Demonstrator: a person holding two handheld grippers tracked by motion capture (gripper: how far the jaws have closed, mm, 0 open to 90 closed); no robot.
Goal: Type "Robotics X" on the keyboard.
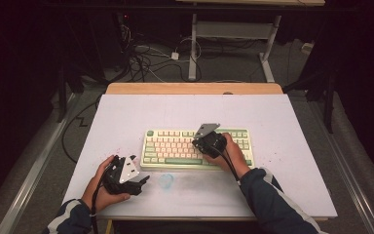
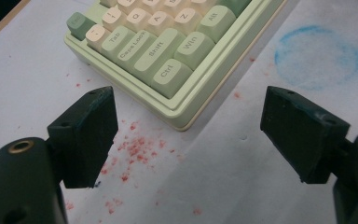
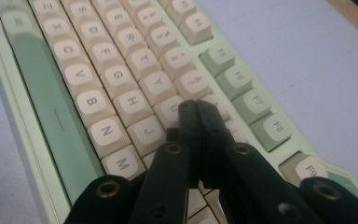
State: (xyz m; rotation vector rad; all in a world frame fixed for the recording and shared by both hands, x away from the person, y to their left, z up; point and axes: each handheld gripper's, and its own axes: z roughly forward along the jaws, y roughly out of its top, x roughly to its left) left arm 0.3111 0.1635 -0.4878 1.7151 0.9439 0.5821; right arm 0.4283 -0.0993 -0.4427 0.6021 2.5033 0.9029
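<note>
Green and cream keyboard (image 1: pixel 197 148) lies in the middle of the white table (image 1: pixel 282 126), and the right gripper (image 3: pixel 196 109) has its jaws together to poke one key like a fingertip, while the left gripper (image 2: pixel 186 135), jaws apart, waits beside the keyboard corner

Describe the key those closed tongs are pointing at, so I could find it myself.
Start at the green and cream keyboard in the middle of the white table. The right tongs, shut, hover over its cream letter keys, tips on the key just right of Y and above J, its letter hidden; green function keys lie beyond.
</note>
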